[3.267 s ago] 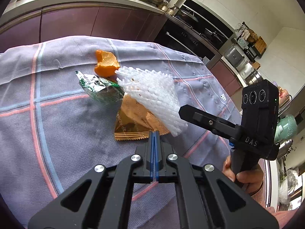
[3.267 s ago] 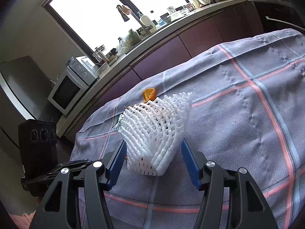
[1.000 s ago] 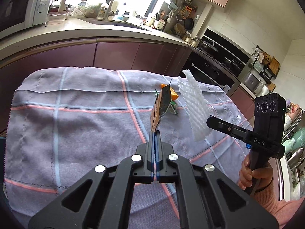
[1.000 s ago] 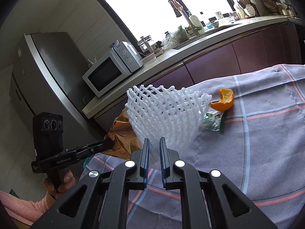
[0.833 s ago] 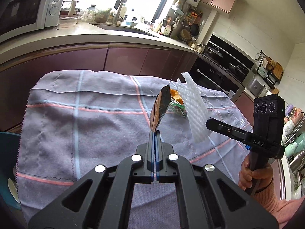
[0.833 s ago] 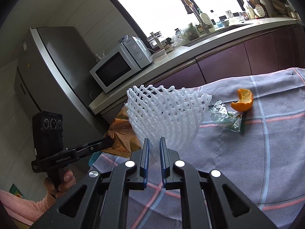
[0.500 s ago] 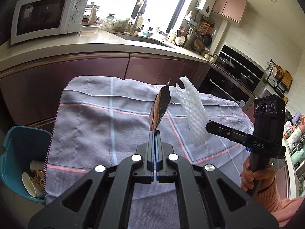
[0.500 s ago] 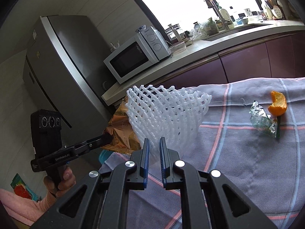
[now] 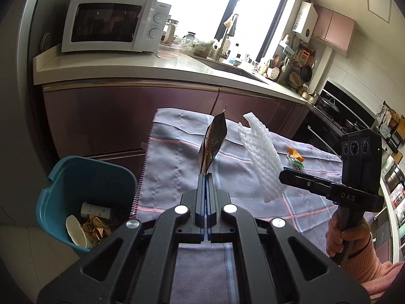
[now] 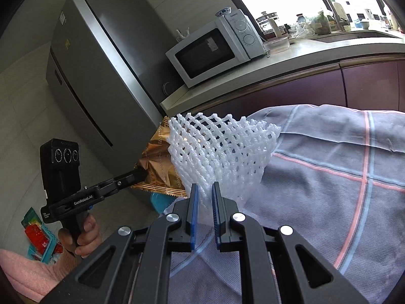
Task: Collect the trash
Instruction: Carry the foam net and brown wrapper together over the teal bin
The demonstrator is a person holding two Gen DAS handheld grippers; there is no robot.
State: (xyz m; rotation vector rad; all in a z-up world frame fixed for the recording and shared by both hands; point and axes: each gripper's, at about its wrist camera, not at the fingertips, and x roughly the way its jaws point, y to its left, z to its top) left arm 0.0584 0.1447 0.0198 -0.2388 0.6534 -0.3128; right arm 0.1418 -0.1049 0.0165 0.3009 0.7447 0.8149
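Observation:
My left gripper [image 9: 207,177] is shut on a brown-gold foil wrapper [image 9: 212,141] and holds it upright above the table's left end; the wrapper also shows in the right wrist view [image 10: 157,169]. My right gripper [image 10: 204,190] is shut on a white foam fruit net [image 10: 222,149] and holds it in the air just right of the wrapper; the net also shows in the left wrist view [image 9: 263,159]. A teal trash bin [image 9: 76,177] with cups and wrappers inside stands on the floor left of the table. An orange peel [image 9: 293,152] and a green wrapper [image 9: 295,162] lie on the cloth.
A checked grey cloth [image 9: 177,157] covers the table. Purple cabinets [image 9: 114,116] and a counter with a microwave [image 9: 111,22] stand behind. A grey fridge [image 10: 101,76] is on the left. A small crate with red packets [image 10: 40,235] is on the floor.
Both grippers have swung left with their loads, from over the table's middle toward its left end. The teal bin has come fully into the left wrist view.

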